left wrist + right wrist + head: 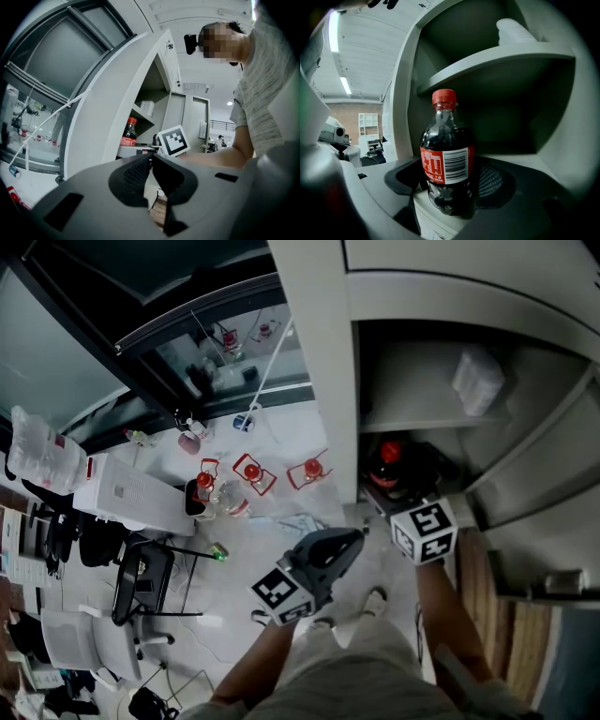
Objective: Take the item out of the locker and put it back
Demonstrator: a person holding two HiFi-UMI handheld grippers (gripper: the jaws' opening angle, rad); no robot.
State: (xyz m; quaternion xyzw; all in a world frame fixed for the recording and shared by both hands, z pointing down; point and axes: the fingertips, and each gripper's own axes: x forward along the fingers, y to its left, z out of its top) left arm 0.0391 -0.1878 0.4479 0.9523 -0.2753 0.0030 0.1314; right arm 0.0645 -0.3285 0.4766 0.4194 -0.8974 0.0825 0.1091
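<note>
Right gripper view showed right gripper [450, 185] clamping bottle [445, 154] at locker [405, 93], left gripper [151, 161] closed empty; task apparently unfinished.

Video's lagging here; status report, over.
Right gripper shut on cola bottle, at locker, lower compartment. Left gripper shut, empty, outside. Opening unobstructed.

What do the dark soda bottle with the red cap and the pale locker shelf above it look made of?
The dark soda bottle with red cap: clear glossy plastic, judging by highlights and wrap label. The pale locker shelf: probably painted sheet metal, matte, thin edge.
</note>
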